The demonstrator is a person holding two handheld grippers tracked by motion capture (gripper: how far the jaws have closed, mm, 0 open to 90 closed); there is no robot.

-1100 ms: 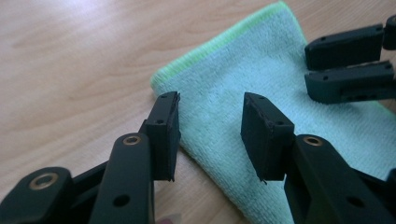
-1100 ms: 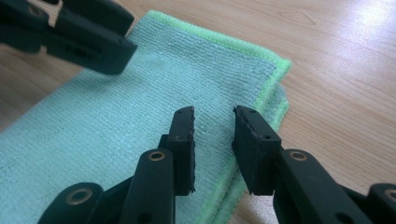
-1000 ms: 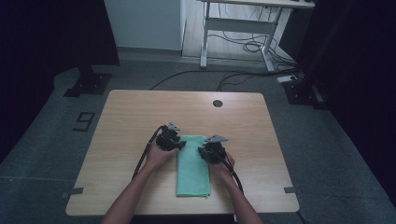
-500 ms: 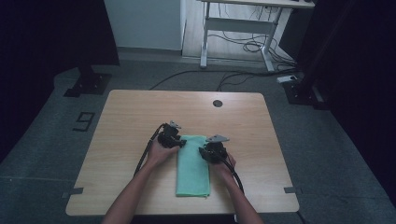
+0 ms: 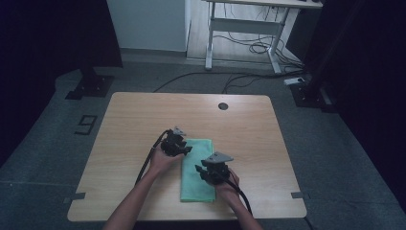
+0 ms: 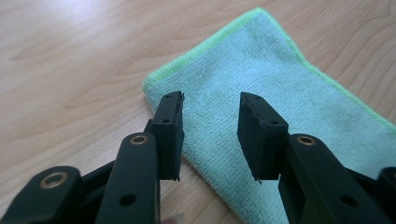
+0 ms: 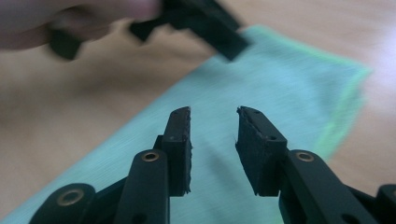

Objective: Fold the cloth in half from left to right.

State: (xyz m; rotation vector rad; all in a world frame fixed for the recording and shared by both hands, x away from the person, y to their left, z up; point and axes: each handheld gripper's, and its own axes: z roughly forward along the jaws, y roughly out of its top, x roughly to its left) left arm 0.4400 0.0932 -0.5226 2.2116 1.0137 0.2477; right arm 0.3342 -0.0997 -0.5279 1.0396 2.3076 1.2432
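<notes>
Green cloth (image 5: 197,168) lies flat on the wooden table (image 5: 143,115), folded to a narrow strip, running from under the left gripper (image 5: 175,144) back past the right gripper (image 5: 212,170). Left gripper: jaws part open, nothing held, far left corner of cloth just ahead & below the tips in the left gripper view. Right gripper: jaws also part open, empty, hovering over the cloth's right side, w/ the far right corner further ahead. Risks, as I judge: closing too high pinches air; too deep nips only the top layer, so the fold peels apart. Uneven grabs would skew the cloth.
</notes>
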